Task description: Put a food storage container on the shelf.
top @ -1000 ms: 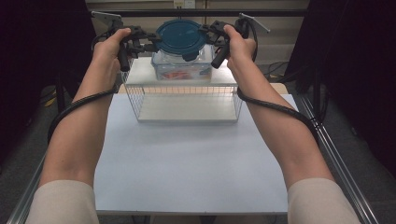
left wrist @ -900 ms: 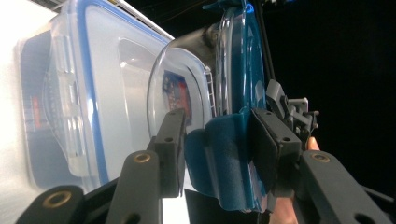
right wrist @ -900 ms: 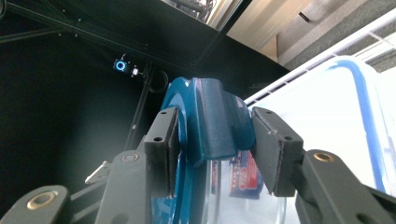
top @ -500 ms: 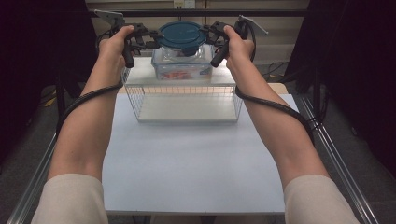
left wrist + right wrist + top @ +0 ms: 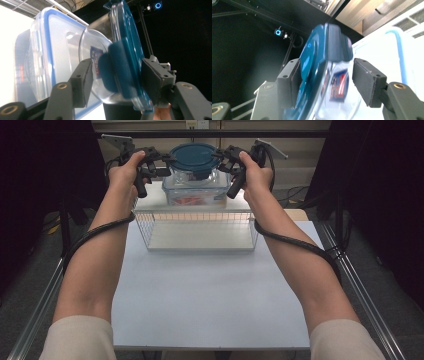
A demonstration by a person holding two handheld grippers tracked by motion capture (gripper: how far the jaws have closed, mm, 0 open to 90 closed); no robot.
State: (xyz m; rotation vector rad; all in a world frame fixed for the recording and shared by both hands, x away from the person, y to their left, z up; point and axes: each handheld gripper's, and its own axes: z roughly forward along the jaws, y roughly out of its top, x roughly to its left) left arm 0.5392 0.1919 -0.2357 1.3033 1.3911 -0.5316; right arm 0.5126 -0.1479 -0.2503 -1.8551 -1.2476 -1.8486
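Sat between both just-opened claws: round bowl, left claw and right claw spread, seemingly untouching.

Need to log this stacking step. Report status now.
Left gripper and right gripper: jaws just opening, straddling the round bowl's side tabs, gaps visible. Bowl rests on the lidded box atop the wire rack. Nothing blocking.

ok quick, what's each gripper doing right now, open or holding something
Left gripper: jaws just opening, pads clear of the round bowl's blue lid rim between them.
Right gripper: the same, open around the opposite rim.
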